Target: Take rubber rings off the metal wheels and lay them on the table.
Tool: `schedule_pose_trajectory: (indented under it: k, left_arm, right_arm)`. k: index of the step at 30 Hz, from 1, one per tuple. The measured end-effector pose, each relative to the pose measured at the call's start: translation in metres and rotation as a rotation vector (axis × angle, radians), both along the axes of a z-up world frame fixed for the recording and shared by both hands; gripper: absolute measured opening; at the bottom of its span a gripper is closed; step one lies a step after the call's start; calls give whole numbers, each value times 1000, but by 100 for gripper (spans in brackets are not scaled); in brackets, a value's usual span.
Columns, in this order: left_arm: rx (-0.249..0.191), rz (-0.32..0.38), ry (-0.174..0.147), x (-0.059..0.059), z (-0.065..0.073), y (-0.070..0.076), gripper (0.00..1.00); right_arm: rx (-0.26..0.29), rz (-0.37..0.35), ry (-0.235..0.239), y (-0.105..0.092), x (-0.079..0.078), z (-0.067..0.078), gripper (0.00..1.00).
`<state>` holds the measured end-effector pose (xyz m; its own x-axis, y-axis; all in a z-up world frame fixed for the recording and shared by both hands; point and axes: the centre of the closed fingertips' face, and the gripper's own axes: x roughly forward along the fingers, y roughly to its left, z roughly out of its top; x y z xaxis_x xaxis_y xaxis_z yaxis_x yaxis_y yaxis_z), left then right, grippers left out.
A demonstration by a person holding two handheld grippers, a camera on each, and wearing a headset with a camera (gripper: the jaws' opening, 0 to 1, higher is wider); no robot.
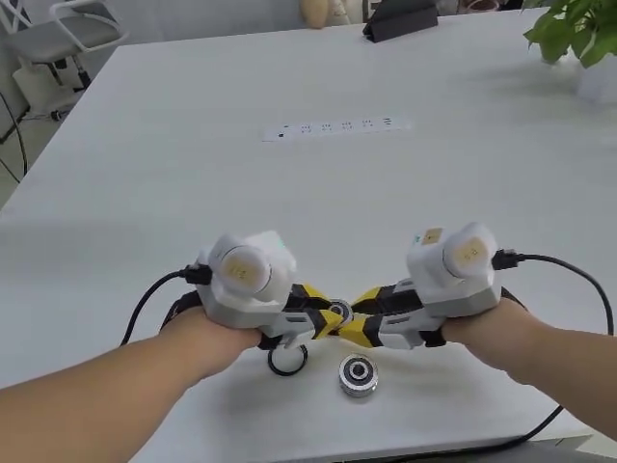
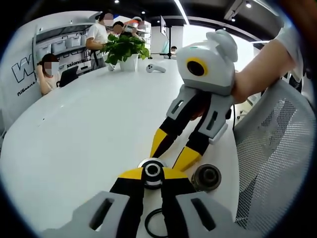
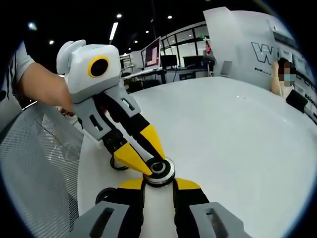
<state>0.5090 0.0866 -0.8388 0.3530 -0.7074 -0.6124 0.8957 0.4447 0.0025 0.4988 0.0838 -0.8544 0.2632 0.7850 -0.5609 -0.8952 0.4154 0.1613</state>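
A small metal wheel (image 1: 337, 311) hangs just above the white table (image 1: 318, 203), held between both grippers. My left gripper (image 1: 326, 316) comes in from the left, its yellow tips shut on the wheel (image 2: 151, 169). My right gripper (image 1: 352, 318) meets it from the right, and its tips flank the same wheel (image 3: 161, 170) and press on it. A loose black rubber ring (image 1: 287, 359) lies on the table under the left gripper. A second wheel (image 1: 359, 374), with a dark band round it, stands on the table below the two grippers.
The table's near edge (image 1: 386, 451) runs close below the wheels. A white power strip (image 1: 337, 125) lies mid-table, with a potted plant (image 1: 574, 29) at the far right. A mesh chair (image 2: 277, 148) is beside the table, and people sit at its far side.
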Motion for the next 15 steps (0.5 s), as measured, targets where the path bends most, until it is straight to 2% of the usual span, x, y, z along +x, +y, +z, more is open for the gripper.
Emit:
schedule_pose_trajectory:
  k: [8,10,11,15]
  left_arm:
    - [-2,5,3,0,0,0,7]
    - [0,6,3,0,-1,0,7]
    - [-1,6,4,0,-1,0,7]
    - [1,7,4,0,-1,0,7]
  right_arm:
    - [-3,-1,7,-3,-2,-1,13]
    - [-22,8,-4,-5,-2,-2,7]
    - [-16,1,4,-6,-1,-2,6]
    - [-12,-4,10,-6,-1,-2,5]
